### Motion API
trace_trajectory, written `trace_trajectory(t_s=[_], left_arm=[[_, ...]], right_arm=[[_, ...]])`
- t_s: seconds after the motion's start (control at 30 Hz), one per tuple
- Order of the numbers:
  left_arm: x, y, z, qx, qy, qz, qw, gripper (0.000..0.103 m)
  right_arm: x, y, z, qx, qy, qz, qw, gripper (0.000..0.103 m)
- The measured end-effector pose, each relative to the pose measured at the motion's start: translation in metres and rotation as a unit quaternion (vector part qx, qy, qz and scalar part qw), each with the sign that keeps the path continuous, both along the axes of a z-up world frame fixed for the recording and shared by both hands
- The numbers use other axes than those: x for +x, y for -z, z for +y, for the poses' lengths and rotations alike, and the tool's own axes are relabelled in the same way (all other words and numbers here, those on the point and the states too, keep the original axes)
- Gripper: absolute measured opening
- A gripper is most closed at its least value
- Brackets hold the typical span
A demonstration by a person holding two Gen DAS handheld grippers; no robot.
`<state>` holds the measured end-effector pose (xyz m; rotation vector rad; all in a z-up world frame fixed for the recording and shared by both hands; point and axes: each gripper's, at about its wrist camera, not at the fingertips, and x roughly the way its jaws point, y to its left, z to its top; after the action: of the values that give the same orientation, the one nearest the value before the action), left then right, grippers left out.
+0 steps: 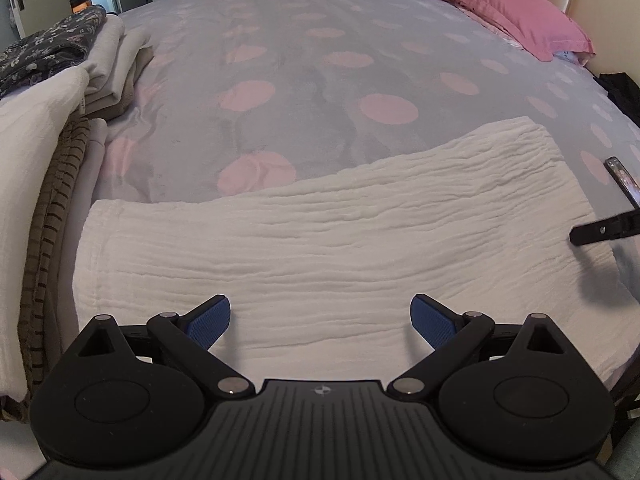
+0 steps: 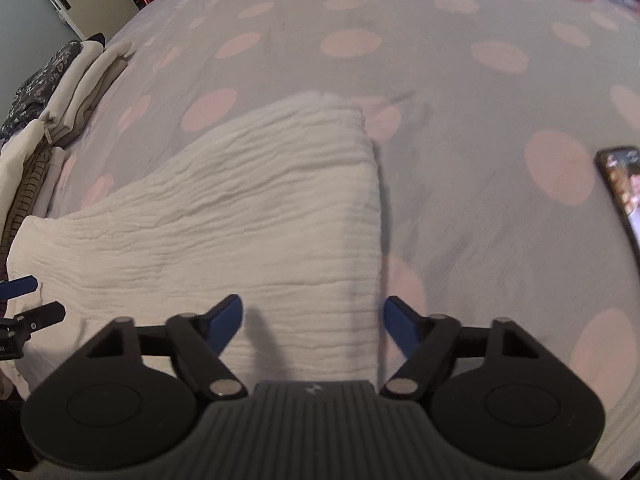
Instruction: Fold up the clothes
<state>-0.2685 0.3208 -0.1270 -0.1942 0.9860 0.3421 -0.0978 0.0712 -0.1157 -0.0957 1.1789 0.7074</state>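
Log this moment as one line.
left gripper: open, empty | right gripper: open, empty | white cloth: folded, flat on bed

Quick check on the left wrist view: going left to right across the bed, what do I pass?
Stack of folded clothes → white crinkled cloth → tip of the right gripper → phone. The left gripper hangs open over the cloth's near edge.

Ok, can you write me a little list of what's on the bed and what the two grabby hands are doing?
cloth: white crinkly cloth, lying folded flat on the bed
bed cover: grey with pink dots
left gripper: open, over the cloth's near edge, holding nothing
right gripper: open, over the cloth's right edge
pile: folded clothes at the left
pillow: pink, far right
phone: right, screen lit
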Motion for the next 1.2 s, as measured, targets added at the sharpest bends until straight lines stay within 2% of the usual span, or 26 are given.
trace_trajectory(t_s=[0.1,0.23,0.33,0.4,0.6,0.83,1.07,1.2], left_arm=[[0.000,-0.001,0.003,0.006,-0.004,0.001,1.0000,0.098],[0.001,-0.004,0.004,0.014,-0.004,0.009,0.9999,0.098],[0.001,-0.007,0.001,0.027,0.001,0.014,0.9995,0.098],[0.000,-0.011,0.000,0.037,0.006,0.015,0.9992,0.098],[-0.006,-0.028,0.001,0.056,0.013,0.000,0.9984,0.098],[-0.016,-0.043,0.021,0.044,-0.028,-0.006,0.9986,0.098],[-0.027,-0.057,0.035,0.059,-0.052,-0.011,0.9968,0.098],[-0.033,-0.064,0.044,0.069,-0.065,-0.013,0.9954,0.098]], right_arm=[[-0.001,0.008,-0.001,0.001,0.001,0.002,1.000,0.071],[-0.001,0.005,-0.005,0.016,0.006,-0.001,1.000,0.041],[-0.001,0.001,-0.009,0.031,0.015,0.005,0.999,0.025],[-0.003,-0.004,-0.008,0.035,0.018,0.006,0.999,0.020],[-0.013,-0.036,-0.001,0.047,0.012,0.006,0.999,0.015],[-0.031,-0.080,0.018,0.085,0.010,0.028,0.996,0.014],[-0.059,-0.116,0.061,0.142,-0.024,0.045,0.989,0.013],[-0.078,-0.122,0.094,0.171,-0.055,0.068,0.981,0.013]])
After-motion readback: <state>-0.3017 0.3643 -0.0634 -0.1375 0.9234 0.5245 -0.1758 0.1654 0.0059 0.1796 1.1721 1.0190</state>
